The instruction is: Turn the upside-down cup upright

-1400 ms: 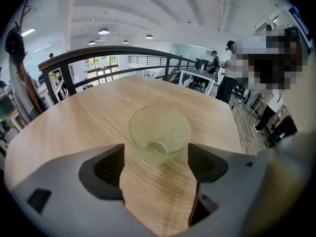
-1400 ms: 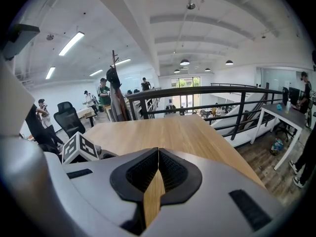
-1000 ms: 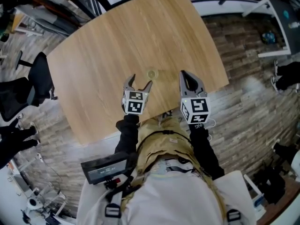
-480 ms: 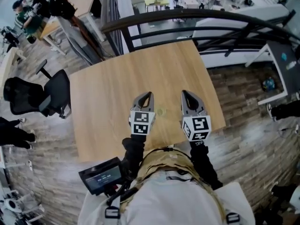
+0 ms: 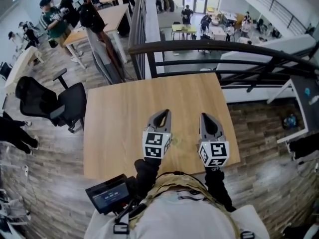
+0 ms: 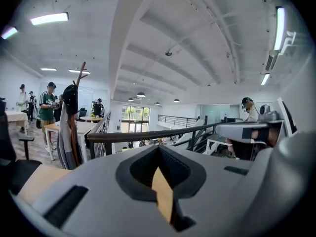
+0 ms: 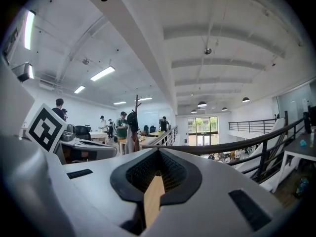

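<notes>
Head view puts the wooden table [image 5: 114, 128] at frame centre. The left gripper [image 5: 162, 114] and right gripper [image 5: 207, 118] hang over its lower edge, jaws together on nothing, probably because the work is done. Between them the faint clear cup [image 5: 175, 141] sits on the wood, too small to judge upright.

Below you lies a light wooden table [image 5: 124, 108] on a grey plank floor [image 5: 45, 148]. To your left, a black office chair [image 5: 55, 101] stands near the table's edge. A dark railing [image 5: 209, 51] runs just past the far edge, with a lower hall beyond it. Further left, a group of people [image 5: 52, 16] stands near a coat stand [image 5: 92, 16] hung with what looks like a dark bag. A small black screen [image 5: 107, 193] sits at your waist.
</notes>
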`<state>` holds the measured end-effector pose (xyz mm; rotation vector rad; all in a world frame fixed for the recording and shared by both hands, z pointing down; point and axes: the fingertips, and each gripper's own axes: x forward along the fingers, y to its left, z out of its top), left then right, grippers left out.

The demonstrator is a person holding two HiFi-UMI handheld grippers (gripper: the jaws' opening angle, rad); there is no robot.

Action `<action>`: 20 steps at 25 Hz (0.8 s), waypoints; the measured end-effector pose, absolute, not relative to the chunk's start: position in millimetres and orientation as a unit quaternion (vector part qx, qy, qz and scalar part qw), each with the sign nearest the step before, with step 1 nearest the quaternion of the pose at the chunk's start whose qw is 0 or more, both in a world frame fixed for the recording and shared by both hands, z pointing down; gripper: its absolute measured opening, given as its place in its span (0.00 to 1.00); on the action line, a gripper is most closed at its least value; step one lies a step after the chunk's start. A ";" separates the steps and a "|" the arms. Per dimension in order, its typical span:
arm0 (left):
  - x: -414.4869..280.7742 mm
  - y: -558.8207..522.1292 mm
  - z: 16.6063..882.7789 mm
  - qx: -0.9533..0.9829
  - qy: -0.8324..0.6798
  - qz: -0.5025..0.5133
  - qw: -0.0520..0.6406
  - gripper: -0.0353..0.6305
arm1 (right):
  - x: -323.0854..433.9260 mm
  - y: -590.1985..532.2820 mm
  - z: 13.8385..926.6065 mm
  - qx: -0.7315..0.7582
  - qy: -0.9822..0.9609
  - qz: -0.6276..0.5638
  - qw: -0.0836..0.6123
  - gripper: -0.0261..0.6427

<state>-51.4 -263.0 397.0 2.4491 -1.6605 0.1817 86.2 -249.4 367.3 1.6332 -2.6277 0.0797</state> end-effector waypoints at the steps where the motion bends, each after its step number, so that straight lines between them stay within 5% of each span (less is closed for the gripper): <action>1: -49.5 -262.7 393.5 0.825 -0.556 0.059 0.084 0.06 | 88.2 -250.2 364.7 0.529 -0.848 0.022 0.019 0.07; 20: -56.1 -256.7 369.9 0.847 -0.527 0.026 0.073 0.05 | 80.4 -255.6 352.7 0.520 -0.854 -0.013 0.005 0.07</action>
